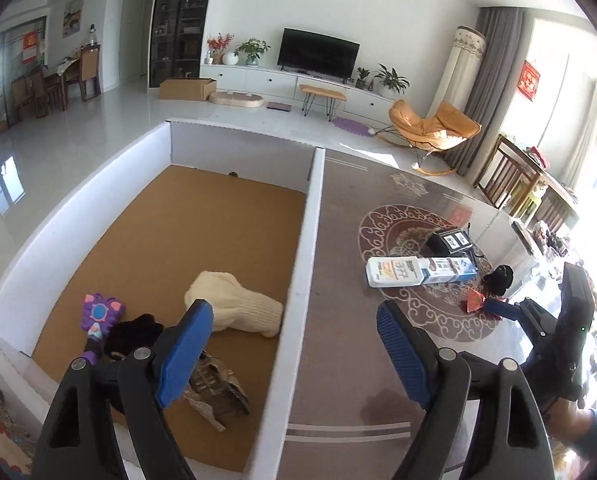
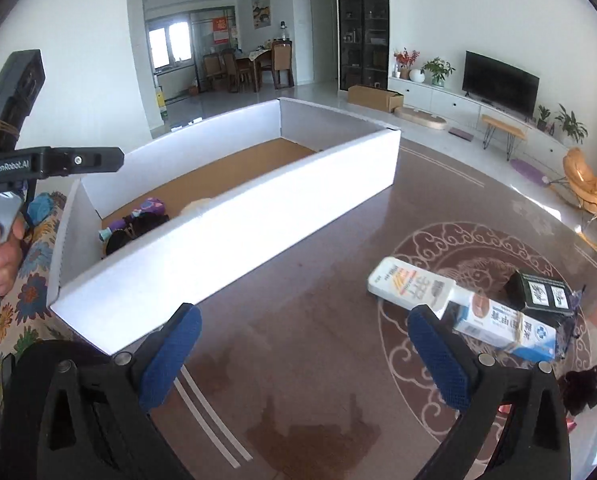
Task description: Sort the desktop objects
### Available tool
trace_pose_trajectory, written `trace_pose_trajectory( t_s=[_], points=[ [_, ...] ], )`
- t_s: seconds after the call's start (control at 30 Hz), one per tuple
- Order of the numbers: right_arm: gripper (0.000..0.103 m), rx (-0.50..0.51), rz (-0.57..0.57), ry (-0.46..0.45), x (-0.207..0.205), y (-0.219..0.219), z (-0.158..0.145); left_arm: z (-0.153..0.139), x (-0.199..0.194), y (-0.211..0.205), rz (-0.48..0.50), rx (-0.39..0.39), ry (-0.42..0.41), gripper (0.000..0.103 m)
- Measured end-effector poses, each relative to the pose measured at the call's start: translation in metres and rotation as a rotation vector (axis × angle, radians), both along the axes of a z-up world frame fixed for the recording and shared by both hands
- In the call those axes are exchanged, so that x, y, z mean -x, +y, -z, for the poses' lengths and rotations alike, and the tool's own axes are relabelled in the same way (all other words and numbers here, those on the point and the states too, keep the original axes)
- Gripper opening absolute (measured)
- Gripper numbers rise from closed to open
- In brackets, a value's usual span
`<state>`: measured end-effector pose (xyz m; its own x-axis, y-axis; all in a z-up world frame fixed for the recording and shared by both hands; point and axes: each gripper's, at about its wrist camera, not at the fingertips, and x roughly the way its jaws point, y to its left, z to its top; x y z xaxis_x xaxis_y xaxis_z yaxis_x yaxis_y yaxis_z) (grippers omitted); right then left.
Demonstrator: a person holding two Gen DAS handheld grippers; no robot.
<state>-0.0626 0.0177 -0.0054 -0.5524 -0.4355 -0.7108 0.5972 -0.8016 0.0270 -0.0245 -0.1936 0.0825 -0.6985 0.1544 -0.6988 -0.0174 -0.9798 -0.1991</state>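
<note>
**White tube (image 2: 408, 286) and blue-white carton (image 2: 506, 330): next to sort**

Lying flat on the brown patterned table (image 2: 298, 320), inside the round medallion, right of the white cardboard box (image 2: 258, 216) and well apart from its long wall. Tube resting across one end of the carton, touching it; black cube-shaped box (image 2: 538, 292) just behind.

Probably light, both. Tube likely smooth plastic, slippery, slightly squashy: best pinched across the flat middle. Carton thin-walled, crushable, apparently banded with string: best gripped across its narrow sides, gently.

Right gripper (image 2: 302, 354) spread wide, empty, near the tube. Left gripper (image 1: 294, 344) likewise released, empty, straddling the box wall above a cream knitted item (image 1: 234, 306), purple toy (image 1: 98, 314) and dark fabric.
</note>
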Motion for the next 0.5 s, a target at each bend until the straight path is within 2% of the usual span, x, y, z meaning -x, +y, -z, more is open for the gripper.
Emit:
trace_pose_trajectory(
  t_s=[0.17,0.3,0.4,0.47,0.5],
  points=[
    [0.103,-0.072,0.167,-0.039,-0.022,0.101,0.033,0.046,0.02,0.09,0.166,-0.025,-0.085,0.094],
    [0.103,-0.122,0.288,-0.078,-0.044,0.162,0.057,0.096,0.038,0.152,0.208,-0.042,-0.157,0.094],
    [0.103,-0.133,0.346,-0.104,-0.047,0.189,0.071,0.129,0.048,0.187,0.212,-0.031,-0.204,0.095],
    [0.103,-0.104,0.382,-0.114,-0.044,0.201,0.072,0.131,0.045,0.205,0.207,0.065,-0.117,0.098],
    [0.103,-0.092,0.399,-0.117,-0.043,0.205,0.072,0.135,0.048,0.213,0.221,0.101,-0.134,0.102]
  ],
)
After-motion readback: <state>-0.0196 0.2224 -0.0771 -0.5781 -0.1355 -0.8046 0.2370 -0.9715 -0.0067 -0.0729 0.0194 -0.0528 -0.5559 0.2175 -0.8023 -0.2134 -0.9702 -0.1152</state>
